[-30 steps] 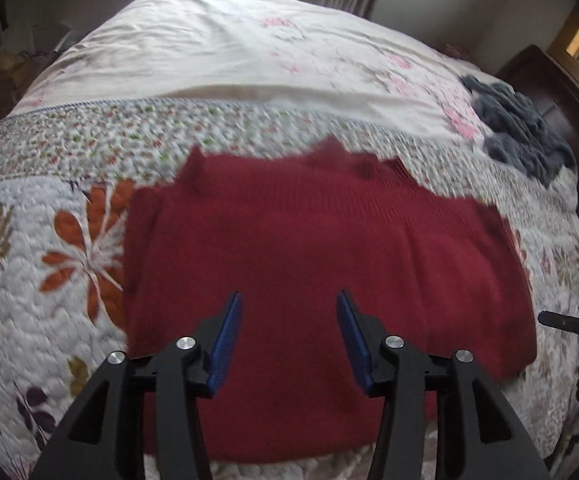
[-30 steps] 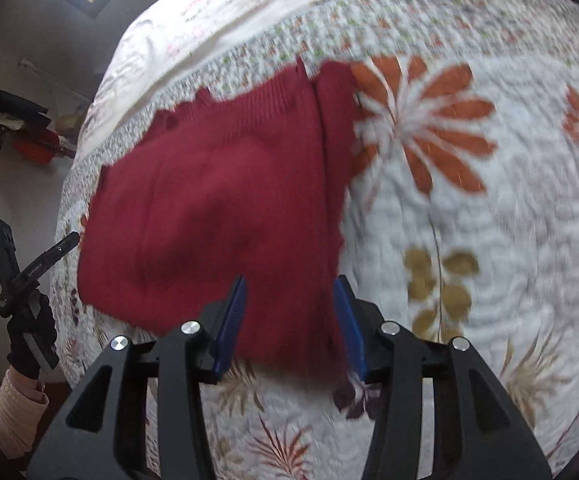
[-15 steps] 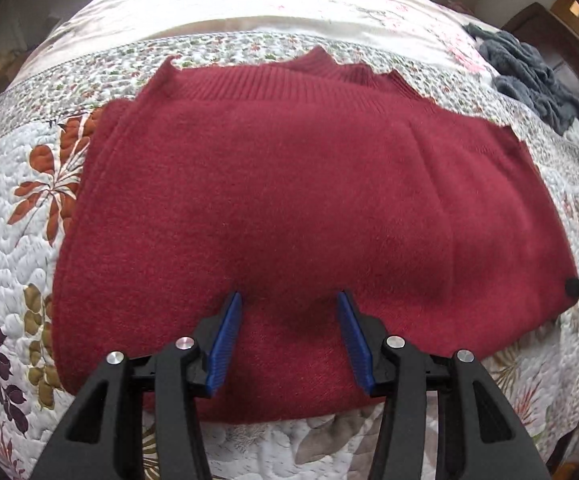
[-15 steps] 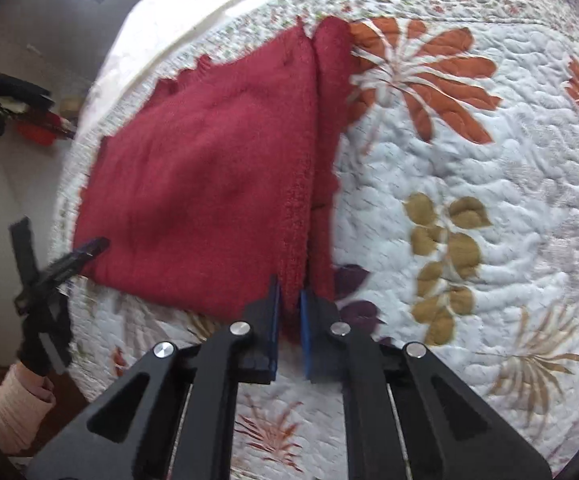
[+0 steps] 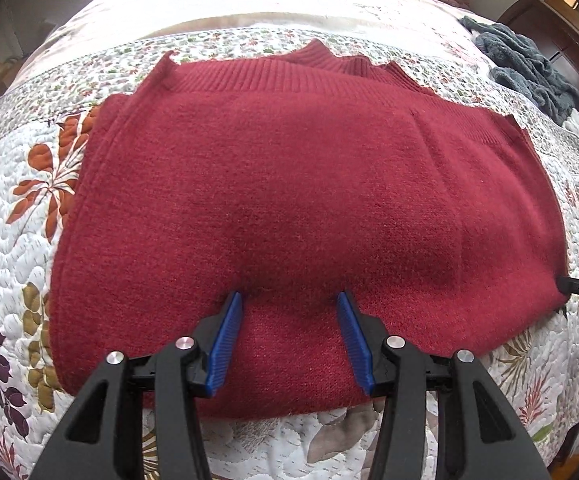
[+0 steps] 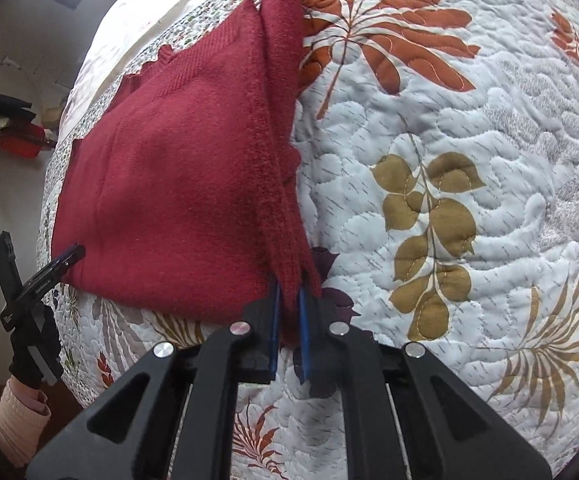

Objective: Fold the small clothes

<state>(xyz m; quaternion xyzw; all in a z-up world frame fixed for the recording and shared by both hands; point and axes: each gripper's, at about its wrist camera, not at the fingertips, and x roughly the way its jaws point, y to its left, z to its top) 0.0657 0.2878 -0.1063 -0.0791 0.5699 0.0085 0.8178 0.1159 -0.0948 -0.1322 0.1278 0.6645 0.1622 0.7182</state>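
Note:
A dark red knitted sweater [image 5: 309,184] lies folded flat on the floral quilt [image 5: 17,240], ribbed hem toward the far side. My left gripper [image 5: 289,300] is open, low over the sweater's near edge, with red fabric lying between its blue pads [image 5: 225,340]. In the right wrist view the sweater [image 6: 177,176] stretches away to the left. My right gripper [image 6: 288,294] is shut on the thick folded edge at the sweater's near corner. The left gripper [image 6: 45,276] shows there at the sweater's other end, held by a gloved hand [image 6: 33,356].
A grey crumpled garment [image 5: 529,68] lies at the far right of the bed beside a dark wooden headboard [image 5: 549,20]. The quilt [image 6: 449,140] spreads out right of the sweater. The bed's edge drops off at left, where a red object [image 6: 21,142] sits on the floor.
The right gripper closed on the sweater's folded edge and stays shut on it. The left gripper came down and closer to the sweater's near edge, still open.

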